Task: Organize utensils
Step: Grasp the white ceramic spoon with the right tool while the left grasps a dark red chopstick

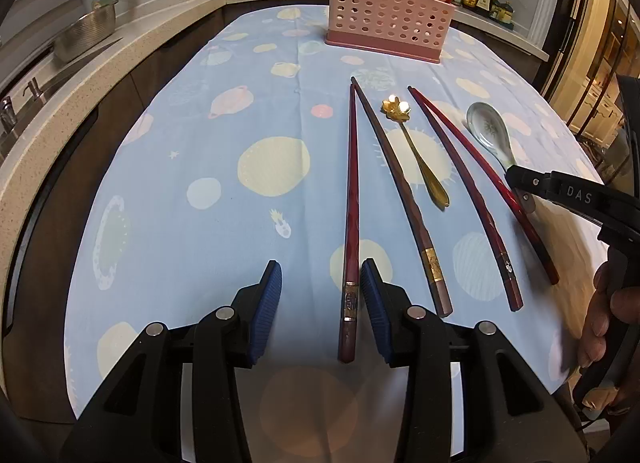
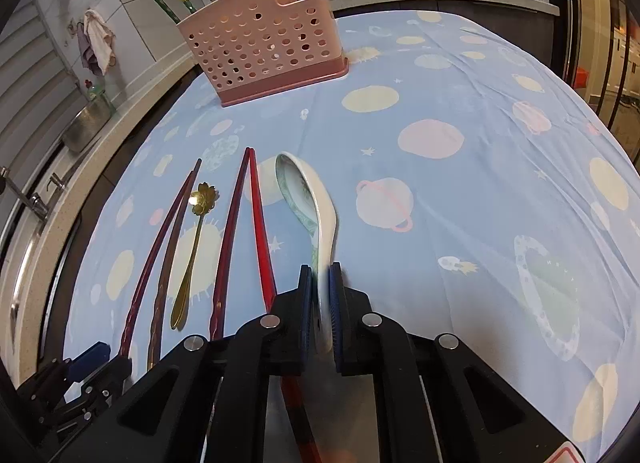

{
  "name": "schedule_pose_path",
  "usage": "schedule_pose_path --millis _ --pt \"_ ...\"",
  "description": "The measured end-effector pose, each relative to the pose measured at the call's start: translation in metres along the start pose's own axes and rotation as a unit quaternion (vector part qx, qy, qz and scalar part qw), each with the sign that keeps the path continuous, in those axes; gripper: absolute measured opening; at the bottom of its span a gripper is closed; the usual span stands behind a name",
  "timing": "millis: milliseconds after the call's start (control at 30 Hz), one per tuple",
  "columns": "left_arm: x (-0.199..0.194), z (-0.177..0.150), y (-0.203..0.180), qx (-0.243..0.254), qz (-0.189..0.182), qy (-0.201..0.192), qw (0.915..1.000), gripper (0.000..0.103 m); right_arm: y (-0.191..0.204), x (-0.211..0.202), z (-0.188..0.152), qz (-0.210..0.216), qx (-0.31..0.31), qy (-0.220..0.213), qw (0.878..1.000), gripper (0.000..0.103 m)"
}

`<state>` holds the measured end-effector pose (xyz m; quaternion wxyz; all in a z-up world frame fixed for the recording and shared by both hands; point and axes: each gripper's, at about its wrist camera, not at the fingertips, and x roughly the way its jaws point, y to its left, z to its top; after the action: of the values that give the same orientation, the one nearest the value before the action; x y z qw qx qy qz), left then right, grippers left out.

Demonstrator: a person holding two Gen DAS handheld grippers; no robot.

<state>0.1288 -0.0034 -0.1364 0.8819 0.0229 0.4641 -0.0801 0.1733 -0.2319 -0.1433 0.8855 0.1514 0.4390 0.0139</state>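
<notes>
A: Gripping the ceramic spoon (image 2: 308, 207) by its handle, the right tool (image 2: 321, 303) is holding it with the bowl pointing toward twelve o'clock; the pink caddy (image 2: 260, 47) is sitting at eleven o'clock.

B: And the left tool (image 1: 321, 303)?

A: It is hanging wide over the tabletop (image 1: 224, 111), straddling the leftmost chopstick (image 1: 351, 223); the gold spoon (image 1: 416, 151) is lying at one o'clock.

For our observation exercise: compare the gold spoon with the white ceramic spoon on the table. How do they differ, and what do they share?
1. The gold spoon is thin and metallic with a flower-shaped bowl; the ceramic spoon is broad, white and green-patterned.
2. The gold spoon lies free between chopsticks; the ceramic spoon's handle is clamped by the right gripper.
3. The gold spoon looks clearly smaller.
Both point bowl-first toward the pink holder.
</notes>
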Motion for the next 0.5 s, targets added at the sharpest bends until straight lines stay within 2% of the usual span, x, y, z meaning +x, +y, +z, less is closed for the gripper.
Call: schedule_pose_path --millis 167,333,500 --pt "-0.003 -0.002 0.001 -0.001 -0.006 0.002 1.0000 0.035 -0.002 -0.006 -0.003 -0.004 -0.002 -0.001 1.000 0.008" --pt "-0.008 -0.008 0.002 -0.002 -0.023 0.009 0.9997 0.015 -0.009 -0.021 -0.011 -0.005 0.002 -0.006 1.000 0.008" --pt "-0.012 -0.013 0.000 0.004 -0.031 0.013 0.9994 0.008 -0.019 -0.036 -0.021 -0.006 0.009 -0.007 1.000 0.007"
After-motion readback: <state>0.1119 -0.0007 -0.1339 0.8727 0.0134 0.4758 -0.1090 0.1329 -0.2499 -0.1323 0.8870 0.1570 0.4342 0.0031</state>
